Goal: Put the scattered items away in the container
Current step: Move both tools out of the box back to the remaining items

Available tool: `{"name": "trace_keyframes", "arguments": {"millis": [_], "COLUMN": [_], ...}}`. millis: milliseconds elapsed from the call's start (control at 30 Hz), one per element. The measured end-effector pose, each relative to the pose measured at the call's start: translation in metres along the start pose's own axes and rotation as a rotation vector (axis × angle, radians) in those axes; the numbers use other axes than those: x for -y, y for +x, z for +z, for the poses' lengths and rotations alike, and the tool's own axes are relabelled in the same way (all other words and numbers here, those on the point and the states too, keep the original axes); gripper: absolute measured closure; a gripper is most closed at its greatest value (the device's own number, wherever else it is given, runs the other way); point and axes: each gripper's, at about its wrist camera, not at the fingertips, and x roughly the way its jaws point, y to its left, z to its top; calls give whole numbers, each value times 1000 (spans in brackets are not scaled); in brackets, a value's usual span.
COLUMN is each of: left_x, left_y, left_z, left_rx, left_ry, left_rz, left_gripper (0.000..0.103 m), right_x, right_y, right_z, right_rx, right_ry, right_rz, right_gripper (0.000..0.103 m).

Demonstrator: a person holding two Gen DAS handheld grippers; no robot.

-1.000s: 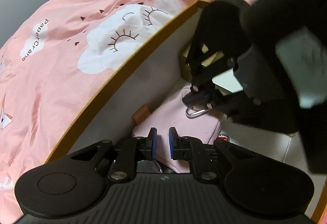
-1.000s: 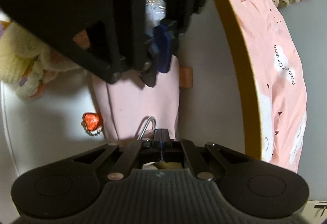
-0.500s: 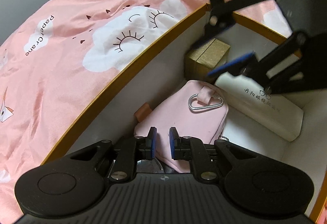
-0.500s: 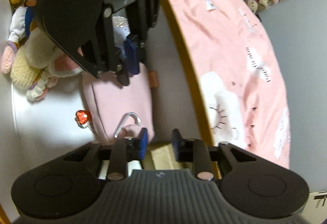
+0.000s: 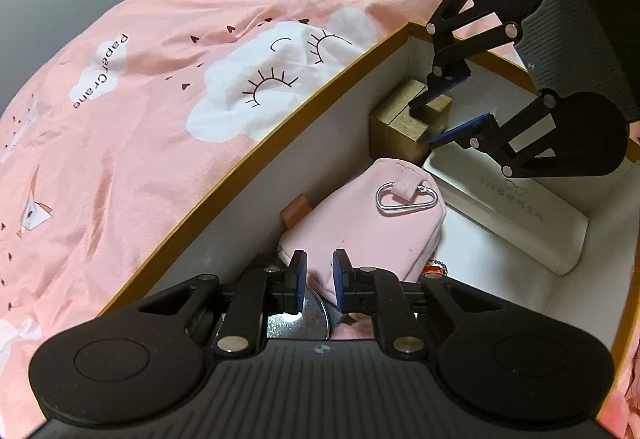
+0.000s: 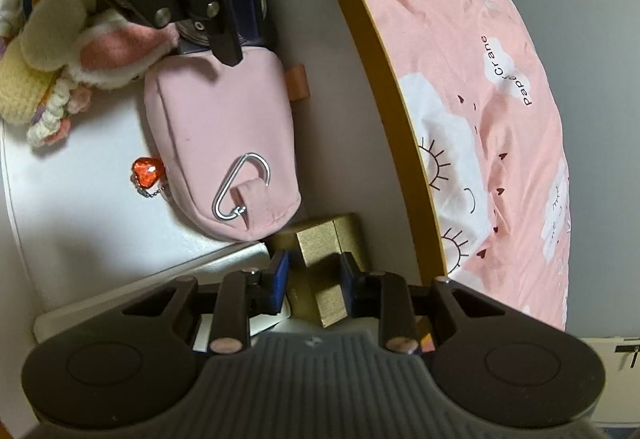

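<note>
Right wrist: pink pouch (image 6: 224, 143) beyond parted fingers (image 6: 280, 281)

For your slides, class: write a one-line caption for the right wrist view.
Open right hand-held gripper above a gold box, beside a pink pouch in the container.

"PaperCrane" is printed on white cloud patches of the pink bedsheet (image 5: 132, 143). The white case (image 5: 516, 215) in the box bears faint characters, possibly Chinese, too blurred to read.
</note>
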Motion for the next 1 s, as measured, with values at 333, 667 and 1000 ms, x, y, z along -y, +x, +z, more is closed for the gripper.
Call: {"name": "trace_keyframes", "arguments": {"millis": [333,667,1000], "left_x": [30,70,101], "left_y": [-46,-103,-156], "left_z": [6,3,-21], "left_rx": [7,46,124], "left_ry": [79,139,85], "left_rz": [65,131,177], "left_gripper": [85,79,77], "right_x": [-11,-19,-48], "right_y": [-50,-90,-141], "right_z": [1,-2,-22], "right_rx": [86,159,271], "right_ry": [26,109,363], "right_rz": [-46,-86,-117], "right_gripper": [73,72,54]}}
